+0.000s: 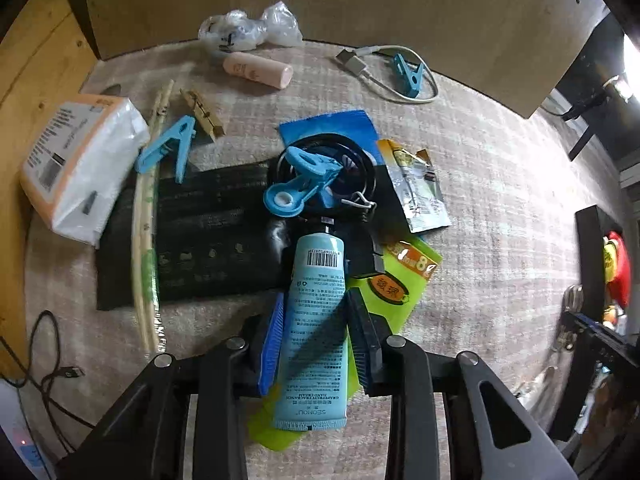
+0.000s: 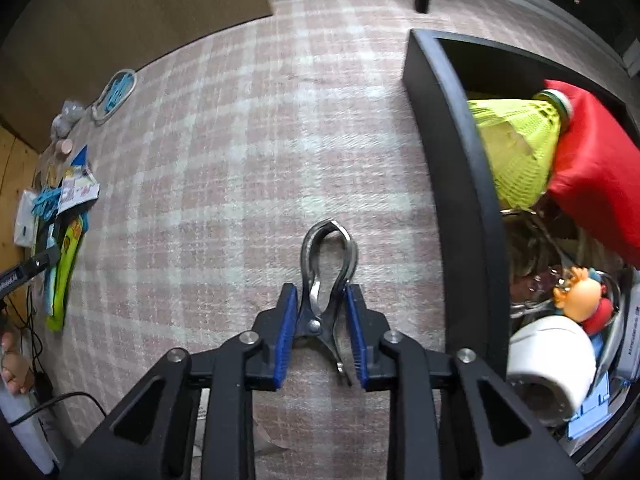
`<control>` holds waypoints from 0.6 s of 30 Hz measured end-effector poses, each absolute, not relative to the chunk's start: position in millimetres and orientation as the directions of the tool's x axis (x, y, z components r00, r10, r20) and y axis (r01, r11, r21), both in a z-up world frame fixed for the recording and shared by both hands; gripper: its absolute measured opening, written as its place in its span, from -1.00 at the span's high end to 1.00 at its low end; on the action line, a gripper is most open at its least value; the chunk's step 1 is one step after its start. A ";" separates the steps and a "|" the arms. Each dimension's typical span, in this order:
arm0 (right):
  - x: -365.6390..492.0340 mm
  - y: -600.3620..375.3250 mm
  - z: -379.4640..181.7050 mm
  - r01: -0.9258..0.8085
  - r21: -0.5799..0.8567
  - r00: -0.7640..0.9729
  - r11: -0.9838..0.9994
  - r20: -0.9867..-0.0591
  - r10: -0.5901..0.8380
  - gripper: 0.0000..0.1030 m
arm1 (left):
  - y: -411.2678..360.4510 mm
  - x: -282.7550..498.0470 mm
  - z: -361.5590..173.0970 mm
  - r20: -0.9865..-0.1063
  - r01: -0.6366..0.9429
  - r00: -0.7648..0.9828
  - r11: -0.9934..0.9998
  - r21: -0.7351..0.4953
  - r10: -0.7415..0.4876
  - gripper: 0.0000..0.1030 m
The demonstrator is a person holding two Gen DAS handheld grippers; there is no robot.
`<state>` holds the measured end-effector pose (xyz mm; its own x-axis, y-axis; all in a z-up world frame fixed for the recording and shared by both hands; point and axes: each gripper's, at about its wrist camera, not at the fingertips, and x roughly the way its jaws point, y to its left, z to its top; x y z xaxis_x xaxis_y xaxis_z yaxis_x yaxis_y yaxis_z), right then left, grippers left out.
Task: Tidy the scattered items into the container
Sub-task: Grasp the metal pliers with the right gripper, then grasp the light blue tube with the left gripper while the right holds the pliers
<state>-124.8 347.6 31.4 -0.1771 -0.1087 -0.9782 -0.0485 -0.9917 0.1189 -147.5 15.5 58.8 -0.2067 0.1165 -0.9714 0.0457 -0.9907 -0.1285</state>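
Note:
A light blue hand cream tube lies on the pile, cap pointing away, and my left gripper is shut on it, blue pads pressing its sides. In the right wrist view, my right gripper is shut on a metal spring clip lying on the checked carpet. The black container stands just right of it, holding a yellow shuttlecock, a red cloth, a white roll and a toy figure.
Under and around the tube lie a green packet, black pouch, blue clips, chopsticks, tissue pack, wooden peg, pink tube, plastic bag and white cable. A brown board stands behind.

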 end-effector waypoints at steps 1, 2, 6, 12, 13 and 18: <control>-124.3 347.5 31.5 -0.045 0.120 -0.179 -0.992 -0.978 -0.110 0.63 | 15.2 -146.7 58.8 -0.971 0.052 -0.210 -0.990 -0.129 0.115 0.44; -123.9 347.4 31.7 -0.041 0.126 -0.180 -0.991 -0.977 -0.117 0.64 | 14.2 -145.7 58.7 -0.971 0.058 -0.209 -0.989 -0.133 0.118 0.44; -120.6 348.5 36.3 -0.032 0.161 -0.195 -0.986 -0.969 -0.152 0.64 | 9.7 -139.8 62.5 -0.968 0.076 -0.219 -0.987 -0.141 0.121 0.44; -111.6 341.2 60.2 0.001 0.175 -0.243 -0.985 -0.955 -0.170 0.64 | 13.1 -129.7 81.1 -0.959 0.057 -0.259 -0.990 -0.133 0.114 0.45; -112.4 341.0 65.5 0.009 0.179 -0.251 -0.984 -0.952 -0.175 0.64 | 15.0 -128.2 84.1 -0.957 0.060 -0.269 -0.990 -0.126 0.105 0.45; -112.8 343.0 77.2 0.026 0.186 -0.281 -0.982 -0.942 -0.186 0.64 | 28.4 -128.3 92.1 -0.952 0.046 -0.281 -0.989 -0.138 0.119 0.97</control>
